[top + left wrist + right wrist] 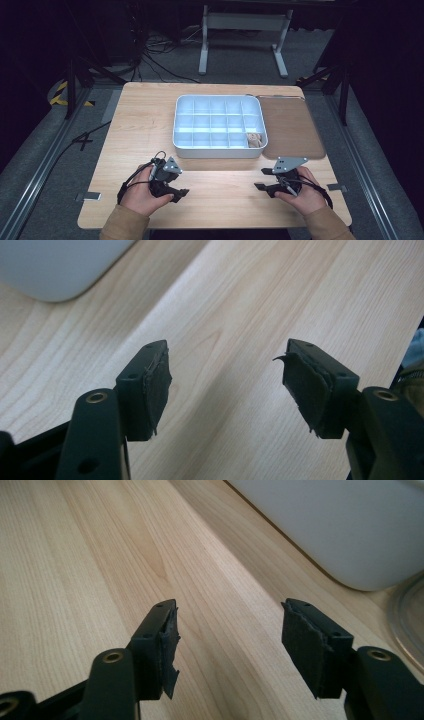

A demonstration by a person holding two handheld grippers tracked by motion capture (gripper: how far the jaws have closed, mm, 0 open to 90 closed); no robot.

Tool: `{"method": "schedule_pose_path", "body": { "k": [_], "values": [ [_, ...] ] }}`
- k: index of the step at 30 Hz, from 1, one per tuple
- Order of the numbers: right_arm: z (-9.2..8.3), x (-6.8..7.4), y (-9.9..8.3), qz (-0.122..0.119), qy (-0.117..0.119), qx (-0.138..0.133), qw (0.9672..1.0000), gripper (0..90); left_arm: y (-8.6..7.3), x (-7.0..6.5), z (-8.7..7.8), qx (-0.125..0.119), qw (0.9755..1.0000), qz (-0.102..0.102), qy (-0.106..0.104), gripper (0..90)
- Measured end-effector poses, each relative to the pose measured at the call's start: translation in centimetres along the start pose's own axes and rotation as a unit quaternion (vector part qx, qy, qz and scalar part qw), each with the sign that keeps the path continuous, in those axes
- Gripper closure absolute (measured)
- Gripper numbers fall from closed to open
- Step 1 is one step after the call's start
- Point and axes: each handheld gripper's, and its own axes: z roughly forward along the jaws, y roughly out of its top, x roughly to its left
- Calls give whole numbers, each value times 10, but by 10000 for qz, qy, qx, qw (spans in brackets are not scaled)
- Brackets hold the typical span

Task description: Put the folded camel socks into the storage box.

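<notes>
A white divided tray (182,125) stands at the middle of the wooden table, with a small pale object (254,140) in its near right compartment. My left gripper (183,192) rests low over the table at the front left, pointing right, its jaws open with bare wood between them (225,385). My right gripper (261,179) sits at the front right, pointing left, jaws open and empty (227,635). A rounded corner of the tray (55,270) lies ahead of the left gripper, and the tray's wall (350,525) lies just ahead of the right one.
A brown clear-covered lid (291,127) lies flat against the tray's right side; its clear rim (407,615) shows beside the right jaw. A white frame stand (243,30) and cables are on the floor beyond the table. Bare wood spans the table's front between the hands.
</notes>
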Motion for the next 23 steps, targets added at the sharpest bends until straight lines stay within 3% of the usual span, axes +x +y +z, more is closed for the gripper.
{"method": "schedule_pose_path", "body": {
  "k": [7,12,20,23],
  "values": [
    [13,5,-10,36,-31,67,10000,381,-1,-2,10,299,9994,169,-39,342],
    [20,7,-13,37,-198,112,9997,353,-3,1,12,336,9994,84,-63,337],
    [22,6,-21,210,-105,-68,9997,291,-7,5,16,408,9991,-2,-76,320],
    [22,5,-22,259,-62,-155,9995,288,-11,10,21,328,9994,-76,-115,305]
  ]
}}
